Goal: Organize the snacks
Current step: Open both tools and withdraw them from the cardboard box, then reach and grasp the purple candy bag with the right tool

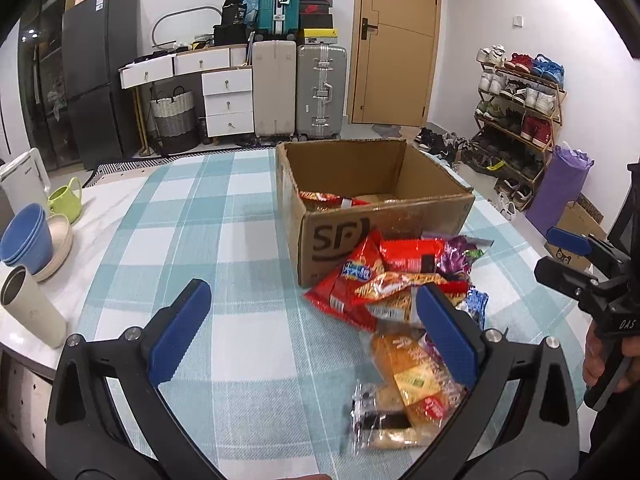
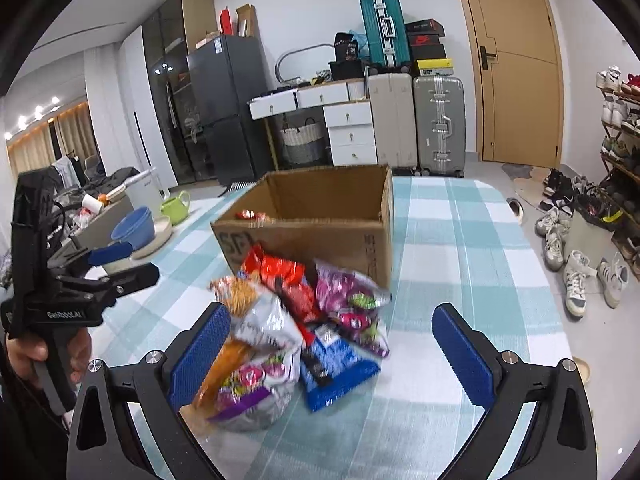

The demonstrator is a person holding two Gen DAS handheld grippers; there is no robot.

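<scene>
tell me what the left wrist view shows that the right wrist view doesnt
Only the left wrist view shows the cream tumbler at the table's left edge, the purple mat leaning near the shoe rack, and the bread packet by the left claw.

Only the right wrist view shows the blue packet, the sneakers on the floor, and the lit room at far left.

Both show the cardboard box with a red packet inside, the snack pile against it, the blue bowls, and both claws open.
</scene>
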